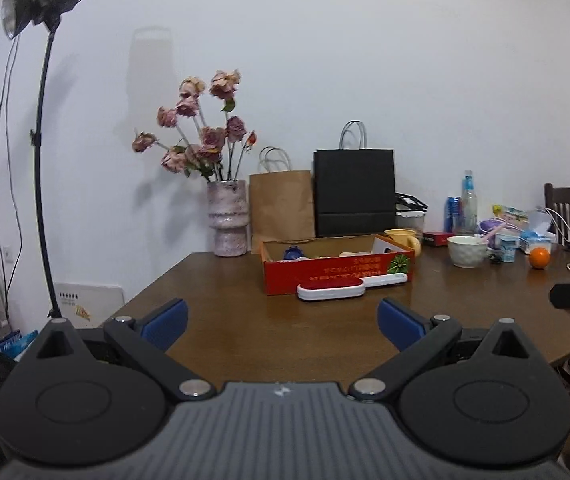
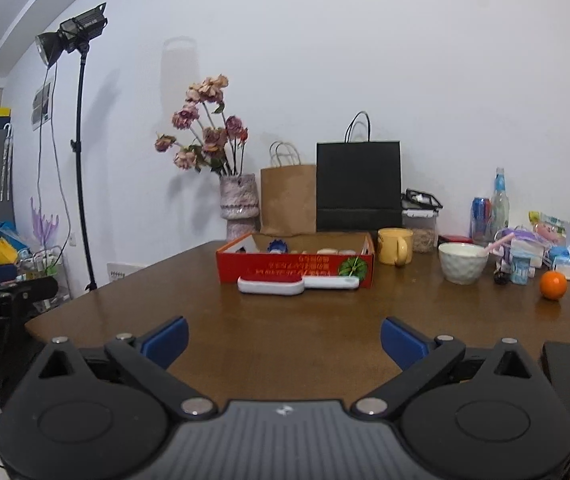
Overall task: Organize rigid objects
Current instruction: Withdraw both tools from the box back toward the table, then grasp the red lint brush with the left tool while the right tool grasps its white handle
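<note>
My left gripper (image 1: 283, 322) is spread wide with nothing between its blue pads (image 1: 165, 322), hanging over the near edge of the brown surface (image 1: 245, 332). My right gripper (image 2: 284, 332) is the same: fully released, empty, touching nothing, its pads (image 2: 403, 340) framing bare wood.

Further out, at mid-surface, lies a brush (image 2: 297, 283) with a red top and a white body (its slim white handle points right). It rests flat, just in front of a red box (image 2: 297, 266), close against the box's front wall; I cannot tell whether they touch. The box is open-topped and already holds several small items I cannot make out.

I judge the brush to be light, stiff plastic, smooth and perhaps slippery. The wide head looks the steadiest place to grip across; the handle is thinner and may pivot.

Beyond, to the right, stand a yellow mug (image 2: 395, 246), a white bowl (image 2: 463, 262) and an orange (image 2: 553, 285), well apart from the brush. Bags (image 2: 359, 184) and a vase (image 2: 239, 204) line the wall.
</note>
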Demonstrator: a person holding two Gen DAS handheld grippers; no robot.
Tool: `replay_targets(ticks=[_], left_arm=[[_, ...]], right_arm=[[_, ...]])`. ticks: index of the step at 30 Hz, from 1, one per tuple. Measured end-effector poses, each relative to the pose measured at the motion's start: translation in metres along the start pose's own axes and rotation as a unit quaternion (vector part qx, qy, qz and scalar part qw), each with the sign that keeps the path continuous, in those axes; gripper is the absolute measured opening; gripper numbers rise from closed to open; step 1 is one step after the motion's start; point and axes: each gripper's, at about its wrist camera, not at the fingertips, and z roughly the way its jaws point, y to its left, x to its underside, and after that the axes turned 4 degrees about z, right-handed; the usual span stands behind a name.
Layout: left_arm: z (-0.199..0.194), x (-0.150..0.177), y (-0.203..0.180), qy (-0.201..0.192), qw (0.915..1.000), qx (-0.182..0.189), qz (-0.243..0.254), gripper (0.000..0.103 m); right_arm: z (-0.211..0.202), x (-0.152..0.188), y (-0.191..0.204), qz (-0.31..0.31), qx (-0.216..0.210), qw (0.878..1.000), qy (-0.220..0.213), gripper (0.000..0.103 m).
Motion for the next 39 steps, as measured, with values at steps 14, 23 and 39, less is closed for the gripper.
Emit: replay_targets(ticks=[14,23,39], left_arm=[[0.014,0.000,-0.007,0.010,0.9999,0.003,-0.004,0.103],[0.091,-0.006,-0.008,0.047,0.9985,0.021,-0.020,0.103],[0.380,-0.019,-0.001,0.213,0.9733,0.060,-0.061,0.081]], right_arm=[[0.015,0.002,-0.008,0.018,0.002,1.000,0.004,0.103],[0.083,-0.007,-0.043,0.061,0.018,0.997,0.034,0.092],[0.374,-0.084,-0.142,0.093,0.043,0.981,0.164,0.056]])
